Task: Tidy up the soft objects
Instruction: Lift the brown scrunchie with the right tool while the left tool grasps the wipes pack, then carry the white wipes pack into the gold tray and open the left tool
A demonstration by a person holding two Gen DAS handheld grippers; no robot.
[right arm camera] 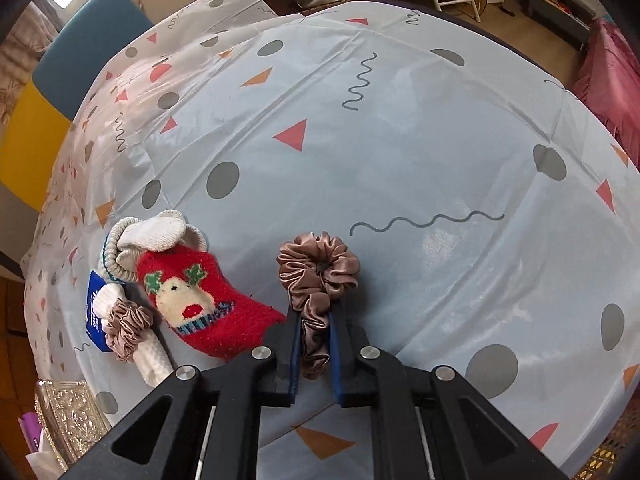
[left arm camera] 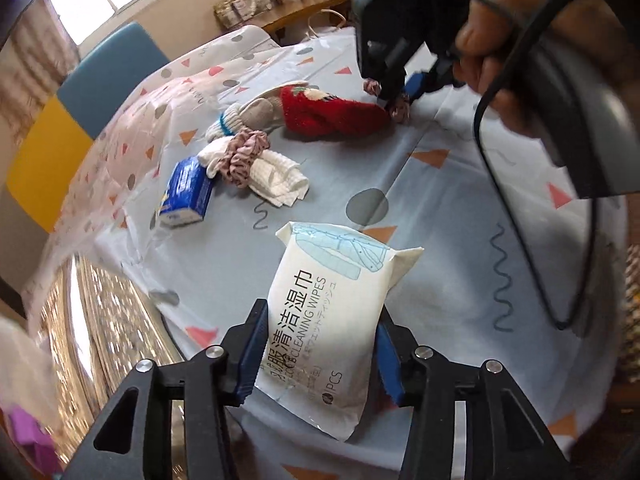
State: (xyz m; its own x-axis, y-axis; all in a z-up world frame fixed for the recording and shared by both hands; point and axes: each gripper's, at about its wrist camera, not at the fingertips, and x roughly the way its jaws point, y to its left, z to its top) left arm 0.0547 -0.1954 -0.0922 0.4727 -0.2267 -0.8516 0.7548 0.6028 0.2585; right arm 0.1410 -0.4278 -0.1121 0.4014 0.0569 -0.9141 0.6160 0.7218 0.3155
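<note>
Right wrist view: scrunchie (right arm camera: 316, 280) lower end hidden btwn closed jaws.

A table under a pale blue patterned cloth (right arm camera: 400, 152) carries a red reindeer sock (right arm camera: 200, 304), grey-white socks (right arm camera: 160, 236), a blue tissue pack (left arm camera: 186, 194) and a rolled white towel (left arm camera: 276, 176) at the left.

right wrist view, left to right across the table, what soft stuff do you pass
blue tissue pack → small scrunchie on the white cloth → red reindeer sock → brown scrunchie pinched in the right tool
</note>
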